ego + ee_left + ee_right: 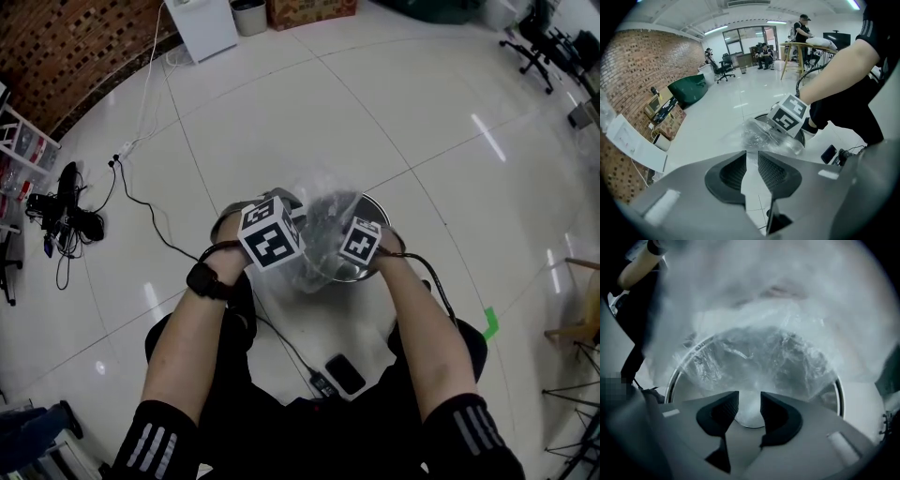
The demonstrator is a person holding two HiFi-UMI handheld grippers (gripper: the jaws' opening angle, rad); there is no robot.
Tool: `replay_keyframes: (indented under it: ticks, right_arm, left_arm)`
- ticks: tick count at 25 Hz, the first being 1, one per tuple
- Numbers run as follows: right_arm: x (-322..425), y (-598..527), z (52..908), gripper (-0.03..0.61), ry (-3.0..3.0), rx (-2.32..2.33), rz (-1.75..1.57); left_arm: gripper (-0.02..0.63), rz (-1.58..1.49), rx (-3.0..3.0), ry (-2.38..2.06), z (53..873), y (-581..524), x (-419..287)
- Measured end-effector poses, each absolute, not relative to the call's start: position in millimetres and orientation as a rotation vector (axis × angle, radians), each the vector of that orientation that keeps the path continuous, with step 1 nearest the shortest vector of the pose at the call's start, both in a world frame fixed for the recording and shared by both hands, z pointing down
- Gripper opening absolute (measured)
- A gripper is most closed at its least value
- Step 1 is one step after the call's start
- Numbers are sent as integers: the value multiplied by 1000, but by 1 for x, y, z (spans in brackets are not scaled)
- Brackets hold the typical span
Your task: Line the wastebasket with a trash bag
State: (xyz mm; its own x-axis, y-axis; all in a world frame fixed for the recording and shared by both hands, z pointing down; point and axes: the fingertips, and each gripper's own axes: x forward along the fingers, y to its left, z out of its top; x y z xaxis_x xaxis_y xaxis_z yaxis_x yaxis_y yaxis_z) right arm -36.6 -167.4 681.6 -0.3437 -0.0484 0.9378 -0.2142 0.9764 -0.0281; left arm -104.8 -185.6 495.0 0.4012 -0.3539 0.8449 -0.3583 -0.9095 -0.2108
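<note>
Print on cardboard box (312, 11) beyond trash bag (317, 187) seems unreadably small.

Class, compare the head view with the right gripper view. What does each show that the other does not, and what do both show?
Only the head view shows a phone on the floor and a white cabinet far off. Only the right gripper view shows the right gripper's jaws, standing apart, and the bottom of the wastebasket beyond them. Both show the round wastebasket with the clear trash bag spread across its mouth.
</note>
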Motion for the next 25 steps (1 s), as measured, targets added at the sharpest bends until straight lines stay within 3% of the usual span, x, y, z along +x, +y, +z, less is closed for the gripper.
replay_keyframes:
  ticks: [11,18,25]
  right_arm:
    - [7,-204,560,173,-2318,549,670]
    - [12,-202,564,213,-2342,577,1058]
    - [-12,-204,579,194,-2346,540,1102]
  left_arm:
    - [72,1595,2677,-644,482,-179,-86]
    - [72,1611,2679,-610,487,-177,-80]
    - [72,1610,2682,-590,490,-178,-78]
